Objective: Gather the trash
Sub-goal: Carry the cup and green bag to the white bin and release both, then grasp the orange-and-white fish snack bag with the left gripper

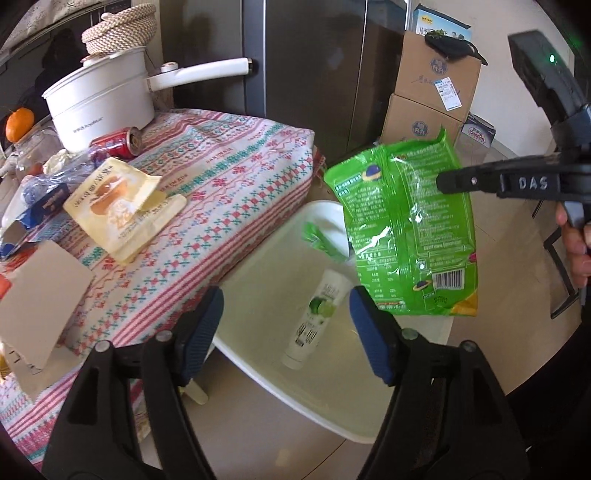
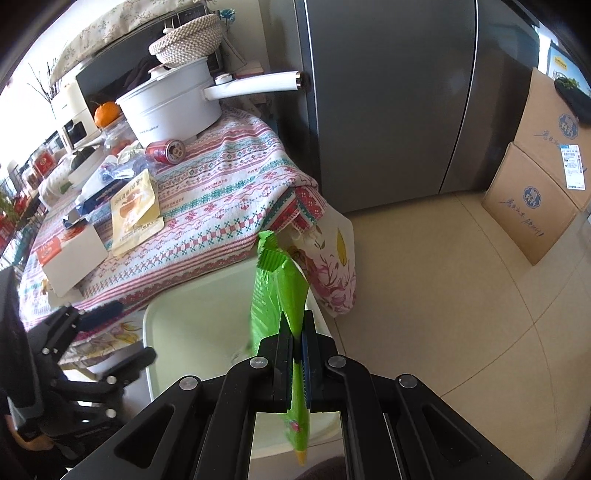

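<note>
The left gripper (image 1: 286, 328) sits nearest the lens, its blue-padded fingers (image 1: 371, 332) spread wide apart with nothing between them, hovering over the near edge of a white bin (image 1: 258, 354) on the floor beside the counter (image 1: 221, 177). A white tube (image 1: 316, 319) with a lime picture lies in the bin, along with a small green wrapper (image 1: 321, 242). Above the bin hangs a green snack bag (image 1: 404, 229), held from the right by the right gripper (image 2: 298, 350), whose fingers are clenched on the bag's edge. On the counter's patterned cloth lie a yellow pouch (image 1: 118, 206), a red can (image 1: 118, 142) on its side, a blue box (image 1: 33, 214) and a piece of cardboard (image 1: 40, 299). A white pot (image 1: 99, 99) with a long handle stands behind the can, a woven basket (image 1: 118, 27) on its lid, and an orange (image 1: 19, 123) sits to its left. Cardboard boxes (image 1: 432, 96) are stacked by the wall past the bin.
</note>
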`<state>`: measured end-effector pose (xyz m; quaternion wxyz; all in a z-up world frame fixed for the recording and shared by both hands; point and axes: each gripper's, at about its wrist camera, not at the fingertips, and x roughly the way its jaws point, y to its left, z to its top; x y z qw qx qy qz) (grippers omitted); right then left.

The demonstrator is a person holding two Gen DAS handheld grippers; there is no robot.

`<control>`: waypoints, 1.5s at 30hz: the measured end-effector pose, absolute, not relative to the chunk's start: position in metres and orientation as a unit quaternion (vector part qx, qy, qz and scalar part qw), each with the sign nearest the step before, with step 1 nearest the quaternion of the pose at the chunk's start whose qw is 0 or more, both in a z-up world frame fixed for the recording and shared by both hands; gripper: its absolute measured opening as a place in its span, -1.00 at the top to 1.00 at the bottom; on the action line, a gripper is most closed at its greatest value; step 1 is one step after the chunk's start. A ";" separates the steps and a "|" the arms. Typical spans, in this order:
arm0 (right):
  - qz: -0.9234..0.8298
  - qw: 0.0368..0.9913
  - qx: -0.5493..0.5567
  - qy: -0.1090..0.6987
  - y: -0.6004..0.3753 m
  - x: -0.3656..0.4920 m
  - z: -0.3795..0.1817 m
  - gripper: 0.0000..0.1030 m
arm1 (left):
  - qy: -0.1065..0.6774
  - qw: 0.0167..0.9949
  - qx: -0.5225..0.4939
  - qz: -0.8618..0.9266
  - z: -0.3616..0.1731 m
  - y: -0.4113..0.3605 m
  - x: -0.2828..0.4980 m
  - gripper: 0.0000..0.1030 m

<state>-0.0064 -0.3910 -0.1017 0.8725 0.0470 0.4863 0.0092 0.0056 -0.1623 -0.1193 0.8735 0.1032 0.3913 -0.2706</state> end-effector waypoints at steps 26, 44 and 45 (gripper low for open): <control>0.022 0.866 0.036 0.498 -0.345 0.014 -0.099 -0.19 | 0.394 0.898 0.084 -0.174 -0.075 -0.071 0.004 -0.80; 0.067 0.876 0.016 0.478 -0.279 0.041 -0.078 -0.41 | 0.415 0.905 -0.025 -0.095 -0.049 0.037 0.035 -0.81; 0.069 0.876 0.015 0.478 -0.276 0.043 -0.078 -0.42 | 0.417 0.904 -0.033 -0.091 -0.049 0.043 0.037 -0.81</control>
